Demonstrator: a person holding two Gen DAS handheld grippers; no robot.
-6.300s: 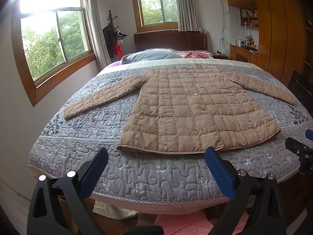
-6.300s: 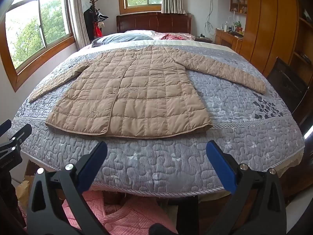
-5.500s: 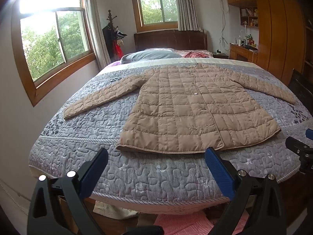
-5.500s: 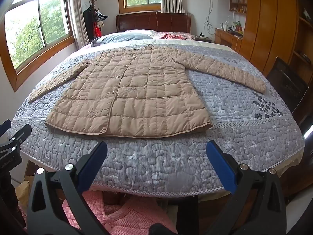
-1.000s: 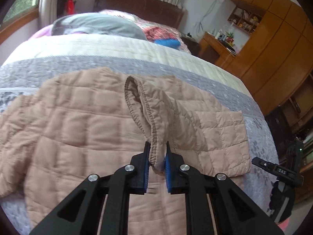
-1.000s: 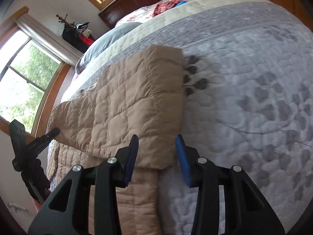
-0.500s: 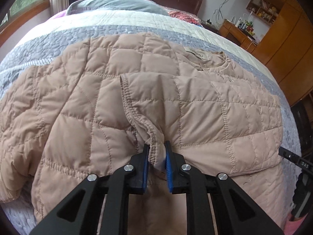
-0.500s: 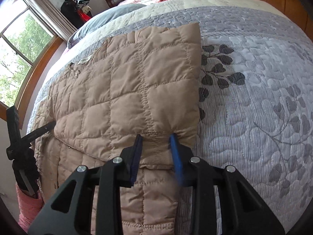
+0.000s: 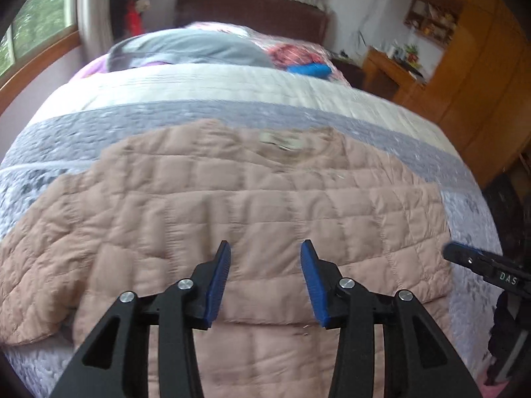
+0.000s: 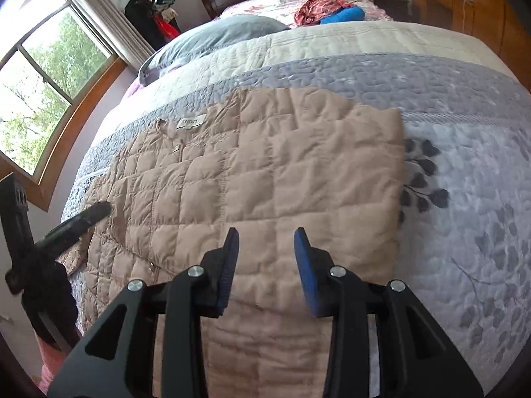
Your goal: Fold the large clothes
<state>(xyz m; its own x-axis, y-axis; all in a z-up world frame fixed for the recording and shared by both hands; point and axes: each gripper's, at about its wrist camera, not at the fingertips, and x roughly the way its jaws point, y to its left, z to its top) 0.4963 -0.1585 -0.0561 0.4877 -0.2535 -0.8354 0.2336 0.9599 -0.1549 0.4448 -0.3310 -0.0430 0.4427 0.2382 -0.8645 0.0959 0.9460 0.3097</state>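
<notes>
A tan quilted coat [image 9: 252, 205] lies flat on the bed, collar and label toward the headboard; it also shows in the right wrist view [image 10: 282, 179]. Both sleeves are folded in across its chest, and the right folded edge is straight [image 10: 396, 179]. My left gripper [image 9: 265, 267] is open and empty, just above the folded sleeves at the coat's middle. My right gripper [image 10: 266, 252] is open and empty above the folded right sleeve. Each gripper appears at the edge of the other's view.
The bed has a grey and white quilted cover [image 10: 464, 172]. A grey pillow [image 9: 186, 49] and red and blue clothes [image 10: 332, 10] lie near the dark headboard. Windows are on the left; wooden cabinets [image 9: 481, 66] stand on the right.
Both grippers were shut on the folded sleeve cuffs half a second ago. Both have opened and let go, and the sleeves now rest flat on the coat.
</notes>
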